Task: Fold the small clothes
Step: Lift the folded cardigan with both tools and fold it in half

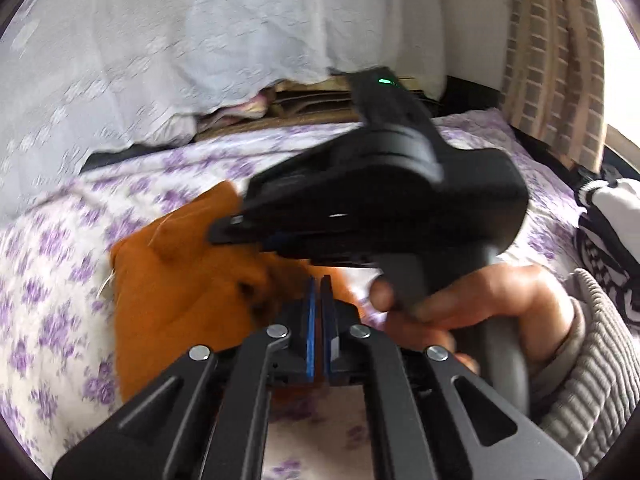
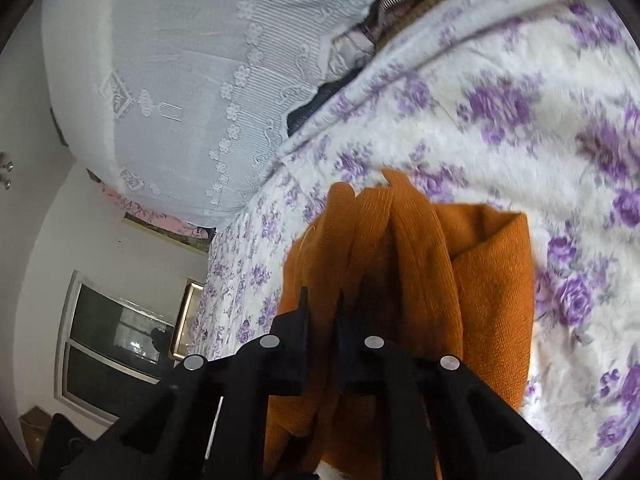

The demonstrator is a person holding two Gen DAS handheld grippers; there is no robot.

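Observation:
A small orange knit garment (image 1: 172,280) lies bunched on a bedspread with purple flowers (image 1: 48,280). My left gripper (image 1: 320,280) has its blue pads pressed together, with a strip of the orange fabric pinched between them. The right gripper's black body (image 1: 400,192) hovers just above and beyond it, held by a hand (image 1: 500,300). In the right wrist view the orange garment (image 2: 480,280) rises in folds in front of my right gripper (image 2: 322,300). Its black fingers stand close together with the fabric caught between them.
A white lace cover (image 1: 160,40) drapes over a pile behind the bed, with folded textiles showing under its edge. A checked curtain (image 1: 552,60) hangs at the right. A black-and-white garment (image 1: 612,216) lies at the bed's right edge. The flowered bedspread (image 2: 480,120) stretches beyond the garment.

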